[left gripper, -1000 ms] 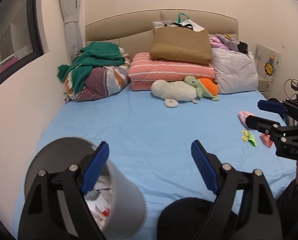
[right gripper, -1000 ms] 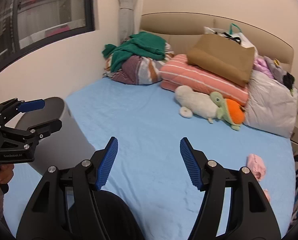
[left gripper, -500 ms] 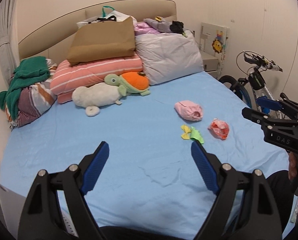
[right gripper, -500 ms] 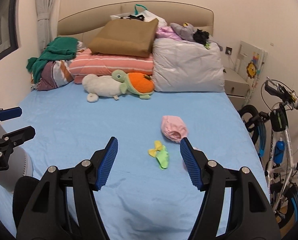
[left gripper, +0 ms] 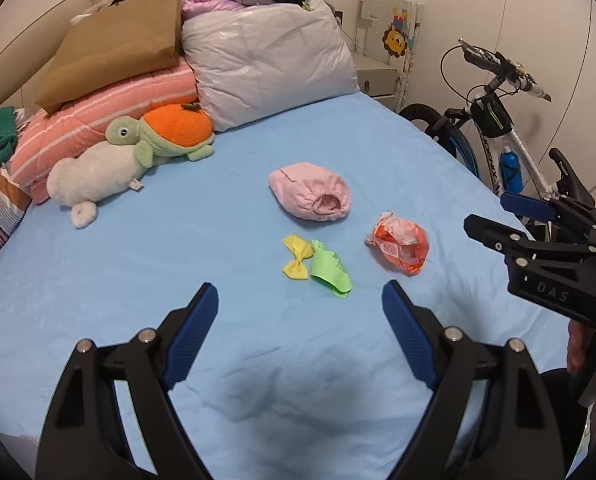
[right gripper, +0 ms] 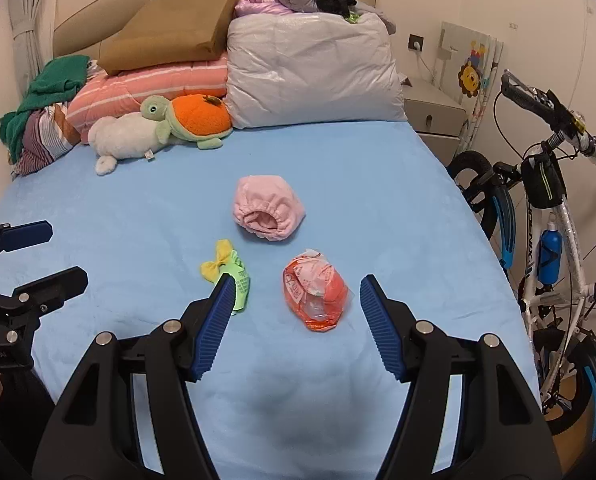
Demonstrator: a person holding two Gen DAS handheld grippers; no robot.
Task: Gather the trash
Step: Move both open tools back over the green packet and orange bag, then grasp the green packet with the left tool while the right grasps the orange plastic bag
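Observation:
On the blue bed sheet (left gripper: 138, 264) (right gripper: 138, 216) lie three small items: an orange crumpled wrapper (left gripper: 399, 245) (right gripper: 315, 289), a yellow and green scrap (left gripper: 316, 263) (right gripper: 228, 270), and a pink rolled cloth (left gripper: 311, 192) (right gripper: 268, 208). My left gripper (left gripper: 300, 304) hovers open above the sheet, just short of the yellow-green scrap, with nothing between its fingers. The right gripper (right gripper: 294, 294) is open too, its fingers spread either side of the orange wrapper from above, not touching it. Each gripper shows at the edge of the other's view.
Pillows, a brown paper bag (left gripper: 118, 44), a white plush and a turtle plush (right gripper: 190, 118) are piled at the headboard. A bicycle (right gripper: 554, 216) stands beside the bed on the right, next to a nightstand (right gripper: 430, 110). A hand (left gripper: 578, 344) holds the right gripper.
Both grippers swung from the grey bin at the bed's left side rightward and down toward the items on the sheet. The bin has left both views. Jaws stayed open.

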